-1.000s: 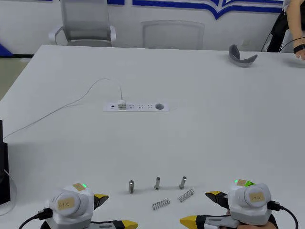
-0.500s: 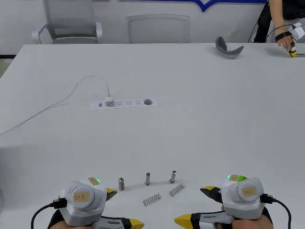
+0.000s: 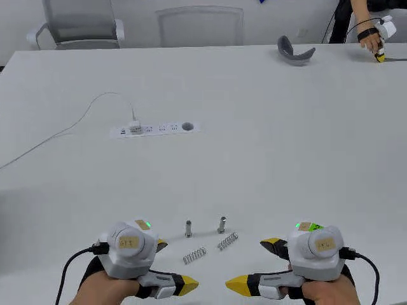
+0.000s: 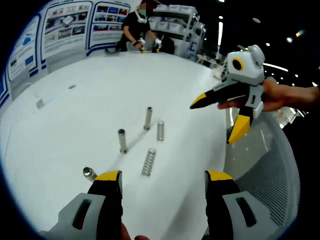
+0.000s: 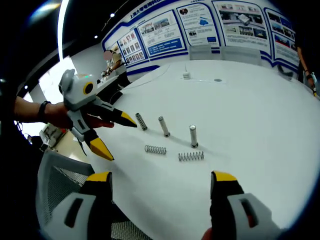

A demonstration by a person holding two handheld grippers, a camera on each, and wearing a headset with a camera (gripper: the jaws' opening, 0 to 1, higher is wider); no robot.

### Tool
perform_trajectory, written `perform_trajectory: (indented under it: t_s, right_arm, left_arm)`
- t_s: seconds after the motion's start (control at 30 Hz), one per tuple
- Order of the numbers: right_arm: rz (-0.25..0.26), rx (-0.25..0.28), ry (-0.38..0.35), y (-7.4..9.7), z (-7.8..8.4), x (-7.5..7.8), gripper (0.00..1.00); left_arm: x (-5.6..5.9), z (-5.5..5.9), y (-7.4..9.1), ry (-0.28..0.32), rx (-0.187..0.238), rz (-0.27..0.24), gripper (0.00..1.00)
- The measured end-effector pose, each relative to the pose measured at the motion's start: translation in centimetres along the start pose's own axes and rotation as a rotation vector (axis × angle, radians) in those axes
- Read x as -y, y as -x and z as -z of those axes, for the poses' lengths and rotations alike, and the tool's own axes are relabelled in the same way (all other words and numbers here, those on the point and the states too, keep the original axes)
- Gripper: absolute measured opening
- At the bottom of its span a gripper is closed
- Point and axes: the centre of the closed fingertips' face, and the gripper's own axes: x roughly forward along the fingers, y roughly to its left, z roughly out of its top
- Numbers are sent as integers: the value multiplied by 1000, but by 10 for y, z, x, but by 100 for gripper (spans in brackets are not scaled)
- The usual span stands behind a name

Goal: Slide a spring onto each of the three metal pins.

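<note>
My left gripper (image 4: 162,176) and right gripper (image 5: 156,176) are hanging open; one silver metal pin (image 5: 142,123) is carrying its coiled steel spring (image 5: 140,119), two bare pins (image 5: 163,126) are waiting

Left gripper (image 3: 178,264), right gripper (image 3: 247,262): white-grey rounded bodies, tan handwritten sticker (image 3: 128,241) on each round cap, green LED (image 3: 147,223) on top, black jaws with yellow tips. Black cable (image 3: 65,279) off each rear. Black band (image 5: 44,107) on left wrist.
</note>
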Motion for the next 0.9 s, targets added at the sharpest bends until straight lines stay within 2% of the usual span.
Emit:
perform_trajectory:
  t_s: [0.2,0.4,0.63,0.9]
  right_arm:
    - [-4,-3,-6,0,2,0,82]
    - [-13,-3,-18,-1,2,-2,83]
    - [-24,-6,-13,0,1,-5,84]
    - [-27,-20,-21,1,8,-7,84]
  left_arm:
    - [-2,-2,-10,-2,-10,4,66]
    - [-7,-1,-18,6,-9,-1,59]
    - [-13,7,-29,21,-29,-11,50]
    - [-22,13,-38,46,-42,-46,37]
